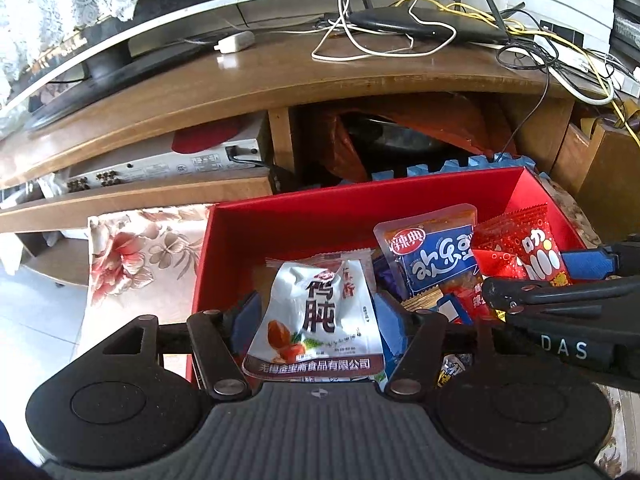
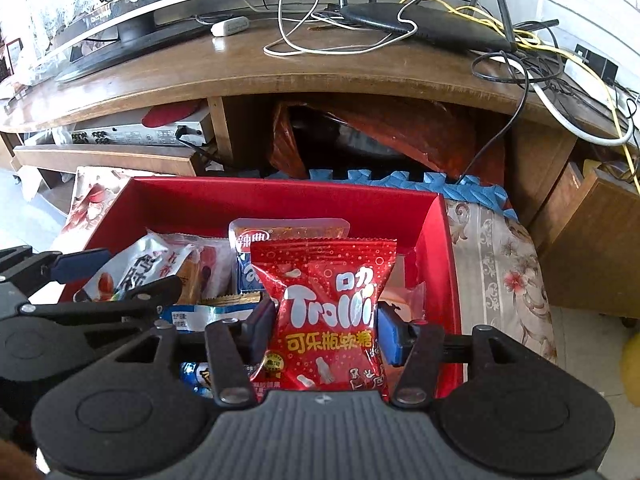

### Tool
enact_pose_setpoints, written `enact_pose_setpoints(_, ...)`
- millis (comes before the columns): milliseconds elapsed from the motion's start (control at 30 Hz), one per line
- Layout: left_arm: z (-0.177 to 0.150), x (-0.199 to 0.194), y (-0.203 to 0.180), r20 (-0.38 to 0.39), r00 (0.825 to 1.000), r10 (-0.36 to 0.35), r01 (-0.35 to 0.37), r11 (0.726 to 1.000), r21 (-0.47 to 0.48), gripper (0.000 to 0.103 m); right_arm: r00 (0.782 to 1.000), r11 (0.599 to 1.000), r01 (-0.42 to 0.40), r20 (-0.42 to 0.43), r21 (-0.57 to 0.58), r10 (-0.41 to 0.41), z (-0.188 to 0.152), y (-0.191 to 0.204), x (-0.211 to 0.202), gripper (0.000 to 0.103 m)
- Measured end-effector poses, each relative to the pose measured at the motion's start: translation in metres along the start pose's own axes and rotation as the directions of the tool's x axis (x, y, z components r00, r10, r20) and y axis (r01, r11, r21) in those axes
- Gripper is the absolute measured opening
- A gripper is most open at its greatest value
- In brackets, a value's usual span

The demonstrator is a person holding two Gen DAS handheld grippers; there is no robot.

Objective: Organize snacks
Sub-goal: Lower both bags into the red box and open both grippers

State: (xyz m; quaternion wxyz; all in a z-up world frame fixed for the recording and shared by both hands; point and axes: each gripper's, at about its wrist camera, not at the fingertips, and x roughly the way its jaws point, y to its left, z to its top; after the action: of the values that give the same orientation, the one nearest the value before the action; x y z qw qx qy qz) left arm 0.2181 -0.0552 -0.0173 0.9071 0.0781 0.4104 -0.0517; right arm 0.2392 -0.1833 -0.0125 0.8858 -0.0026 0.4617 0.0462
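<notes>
A red box [image 1: 304,216] [image 2: 280,200] on a floral cloth holds several snack packets. A white packet with dark characters [image 1: 316,316] [image 2: 132,268] lies between the jaws of my left gripper [image 1: 320,320] [image 2: 120,276]. Those jaws stand a little apart from the packet's edges, so the gripper is open. My right gripper [image 2: 326,328] [image 1: 560,280] is shut on a red Trolli gummy packet [image 2: 328,300] [image 1: 528,256], which is pinched at its waist over the box's right half. A blue-labelled packet [image 1: 436,256] [image 2: 244,256] leans behind them.
A wooden TV stand [image 1: 280,84] rises just behind the box, carrying a black router [image 1: 424,24], tangled cables and a screen's foot. A silver device [image 1: 168,164] sits on its shelf. A blue foam mat [image 2: 400,180] and the floral cloth [image 2: 492,264] lie around the box.
</notes>
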Motion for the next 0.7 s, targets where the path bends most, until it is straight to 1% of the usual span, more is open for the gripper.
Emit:
enact_pose_setpoints(133,0.000,-0.002,0.002,-0.007,1.000,-0.006,0.006,1.000,-0.009,0.073,1.000,1.000,0.003,-0.001,0.006,-0.003,-0.001,0.000,-0.003,0.045)
enact_pose_setpoints(267,0.000,-0.006,0.005,-0.003,1.000,-0.009,0.009,1.000,-0.021,0.074,1.000,1.000,-0.002,0.005,0.016,0.002,-0.001,0.000,-0.007,0.045)
enact_pose_setpoints(700,0.003,-0.020,0.012,0.027,0.999,-0.020,0.021,0.998,-0.053,0.080,0.998,0.995,-0.063,0.030,0.075,0.061,0.002,-0.005,-0.021,0.046)
